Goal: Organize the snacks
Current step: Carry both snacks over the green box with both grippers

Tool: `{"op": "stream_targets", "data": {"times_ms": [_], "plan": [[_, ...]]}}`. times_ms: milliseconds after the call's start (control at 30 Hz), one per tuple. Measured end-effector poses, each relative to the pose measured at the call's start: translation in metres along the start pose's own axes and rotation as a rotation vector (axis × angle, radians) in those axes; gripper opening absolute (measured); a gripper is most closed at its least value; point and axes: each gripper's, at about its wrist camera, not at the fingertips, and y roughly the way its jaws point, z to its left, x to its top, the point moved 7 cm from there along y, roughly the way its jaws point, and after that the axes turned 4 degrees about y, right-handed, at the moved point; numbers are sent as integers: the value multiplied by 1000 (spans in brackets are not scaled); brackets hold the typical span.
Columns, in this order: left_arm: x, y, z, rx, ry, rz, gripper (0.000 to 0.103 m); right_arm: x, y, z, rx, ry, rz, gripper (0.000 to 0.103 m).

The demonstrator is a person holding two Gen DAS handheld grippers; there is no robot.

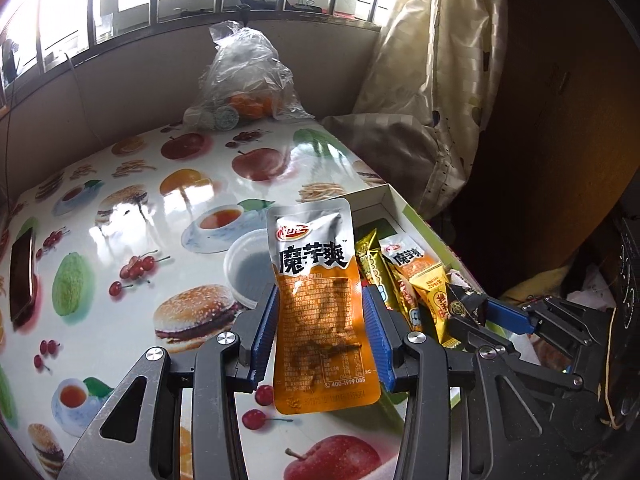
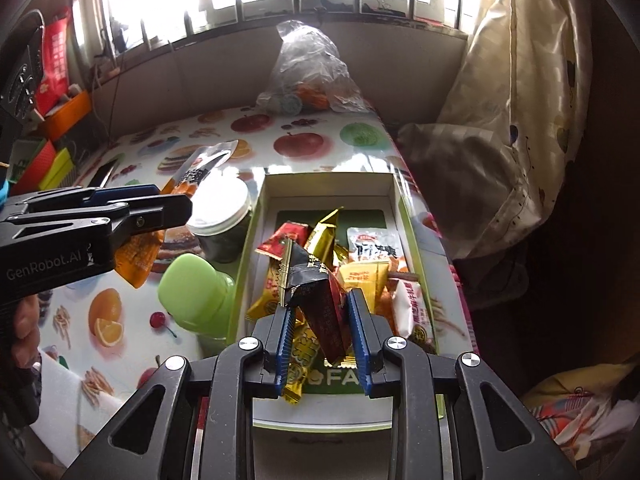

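Left wrist view: left gripper (image 1: 320, 300) clamps an upright silver-and-orange foil snack pouch (image 1: 320, 304) above the fruit-printed tablecloth (image 1: 120, 200), beside the open white cardboard box (image 1: 384, 196).

Right wrist view: right gripper (image 2: 320, 320) pinches a black-and-red snack wrapper (image 2: 316, 292) over the box, revealing a green-capped bottle (image 2: 192, 288).

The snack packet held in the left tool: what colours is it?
Silver on top, orange below, with black lettering on the snack packet; the left wrist view shows it best.
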Motion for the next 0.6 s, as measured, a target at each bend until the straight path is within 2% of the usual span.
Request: {"op": "stream_targets", "data": {"times_ms": [367,600], "plan": [[1,32,-29,-5,32,55,44,-17,16,-17,-51,-20,33,25],[-1,48,-38,-6,31,86,44,-20,22,-19,-87,-60,15,26]]}}
